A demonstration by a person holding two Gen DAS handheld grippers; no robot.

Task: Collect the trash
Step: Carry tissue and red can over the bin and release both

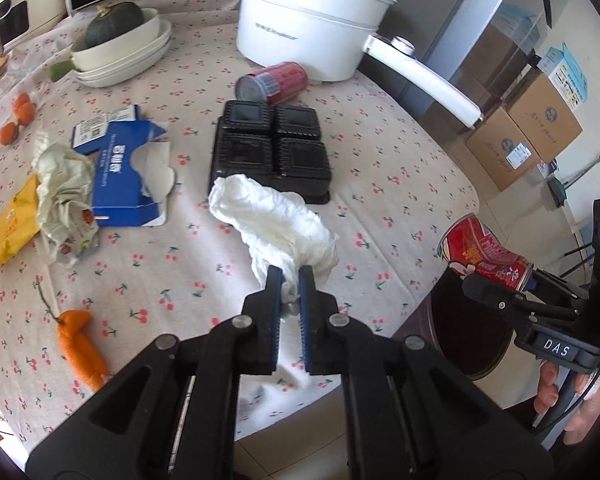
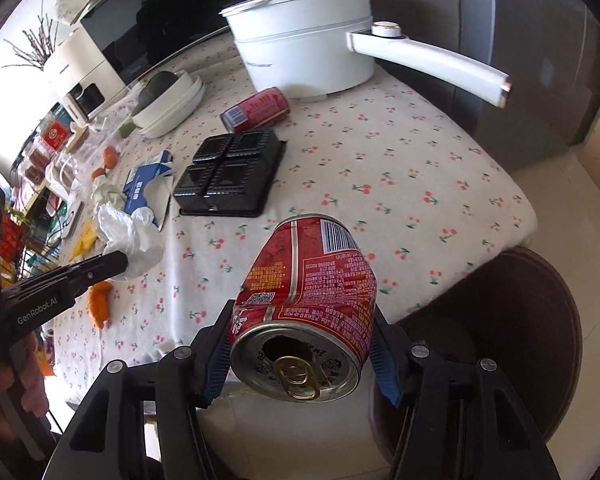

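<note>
White crumpled tissue (image 1: 276, 224) is pinched in the left claw (image 1: 289, 280), held above the cherry-print surface (image 1: 160, 280) near its edge. From the right wrist, the right claw (image 2: 302, 354) clamps a dented red can (image 2: 304, 296), held above the surface edge beside a dark round stool (image 2: 512, 320).

1. The crumpled tissue (image 1: 276, 220) is soft white paper, creased and matt.
2. The dented can (image 2: 308, 280) is thin metal with a glossy red print and a bare silvery top.
3. The tablecloth (image 1: 380, 160) is matt woven cloth printed with cherries.
4. The black tray (image 1: 272, 148) is shiny moulded plastic.
5. The pot (image 1: 312, 28) has a smooth white coating with a satin sheen.
6. The blue box (image 1: 120, 176) is torn matt cardboard.
</note>
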